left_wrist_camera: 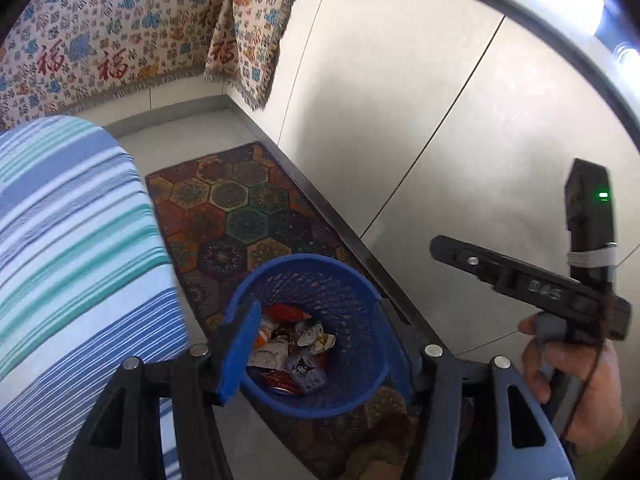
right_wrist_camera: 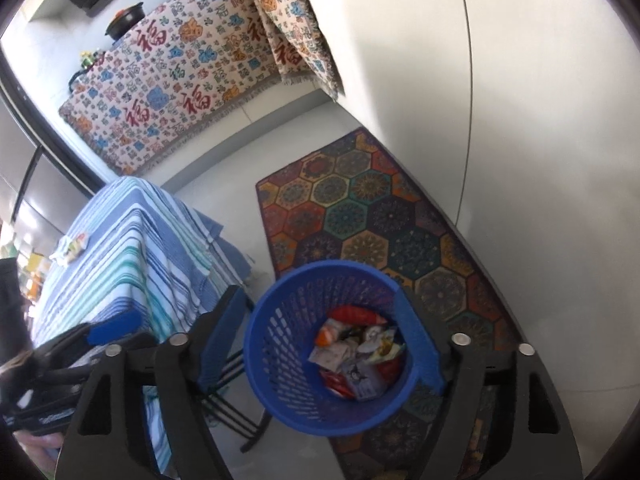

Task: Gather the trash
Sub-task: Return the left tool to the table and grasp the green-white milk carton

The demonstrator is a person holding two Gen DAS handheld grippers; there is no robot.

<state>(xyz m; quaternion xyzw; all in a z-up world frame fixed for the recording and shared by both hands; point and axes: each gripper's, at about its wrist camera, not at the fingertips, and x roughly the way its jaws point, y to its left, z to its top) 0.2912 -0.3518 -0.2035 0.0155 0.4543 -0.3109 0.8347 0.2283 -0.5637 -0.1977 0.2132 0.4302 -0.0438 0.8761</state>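
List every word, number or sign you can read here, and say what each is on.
"福", large red characters repeated across the patterned blanket.
Smaller characters woven between them: too small to read.
Light marking on the right gripper's body: seen upside down and blurred, not readable.
Wrappers in the blue basket: cartoon prints, any text too small to read.
White lettering on the left gripper's body: blurred, unreadable.

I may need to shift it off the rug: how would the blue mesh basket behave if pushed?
The blue basket probably weighs little: perforated plastic, only crumpled wrappers inside. Tall and narrow, it may tip rather than slide on the patterned rug.
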